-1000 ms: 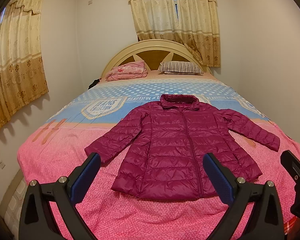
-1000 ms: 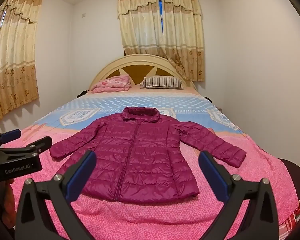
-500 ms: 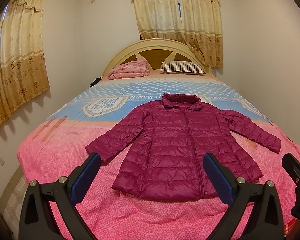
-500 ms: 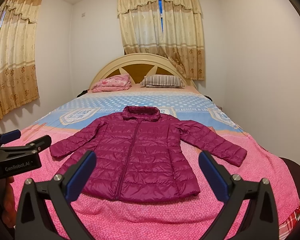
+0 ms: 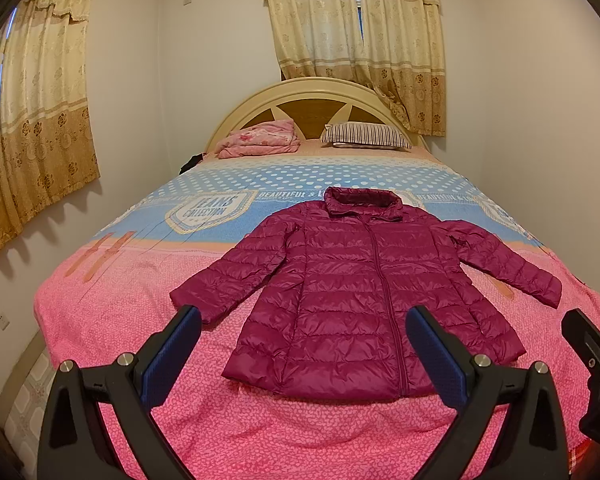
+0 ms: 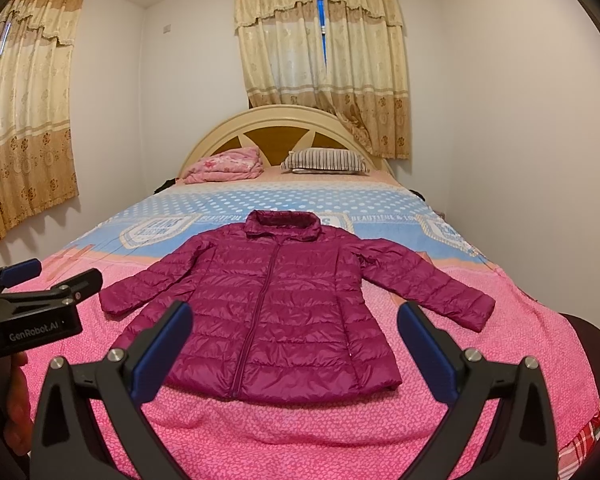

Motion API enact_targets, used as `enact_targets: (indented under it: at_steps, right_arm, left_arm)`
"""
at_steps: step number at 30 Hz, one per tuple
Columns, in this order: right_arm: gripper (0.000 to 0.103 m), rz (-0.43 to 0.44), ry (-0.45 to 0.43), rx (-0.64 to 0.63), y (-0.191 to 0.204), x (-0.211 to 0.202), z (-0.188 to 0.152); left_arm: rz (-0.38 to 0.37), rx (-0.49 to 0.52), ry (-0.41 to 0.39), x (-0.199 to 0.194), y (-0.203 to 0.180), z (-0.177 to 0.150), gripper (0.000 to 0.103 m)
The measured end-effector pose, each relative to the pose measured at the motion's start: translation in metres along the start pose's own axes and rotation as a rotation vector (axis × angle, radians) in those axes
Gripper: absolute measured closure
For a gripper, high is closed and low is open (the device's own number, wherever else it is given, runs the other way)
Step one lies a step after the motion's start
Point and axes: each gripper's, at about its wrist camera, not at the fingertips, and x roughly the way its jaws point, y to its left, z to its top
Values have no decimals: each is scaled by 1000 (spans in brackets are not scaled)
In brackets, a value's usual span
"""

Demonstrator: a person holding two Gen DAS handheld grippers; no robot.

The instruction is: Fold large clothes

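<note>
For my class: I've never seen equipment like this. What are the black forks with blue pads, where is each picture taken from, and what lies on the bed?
Each picture comes from a camera mounted on hand-held tongs, looking along their two blue-padded fingers. One shows the left tongs, the other the right tongs; both stand open and hold nothing. A person's hand grips the left tool. On the bed a magenta puffer jacket lies flat, zipped, sleeves spread. A striped pillow and folded pink blanket sit by the headboard.

Black gripper frames, blue-padded fingers [image 5: 171, 352], silver screws, "GenRobot.AI" lettering.
</note>
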Motion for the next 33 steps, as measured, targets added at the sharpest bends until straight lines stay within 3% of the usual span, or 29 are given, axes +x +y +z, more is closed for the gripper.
enact_targets:
  at_steps: [33]
  right_arm:
    - [0,7,12,0,4,4,-6]
  left_arm:
    - [0,-5,0,0,1,-1,1]
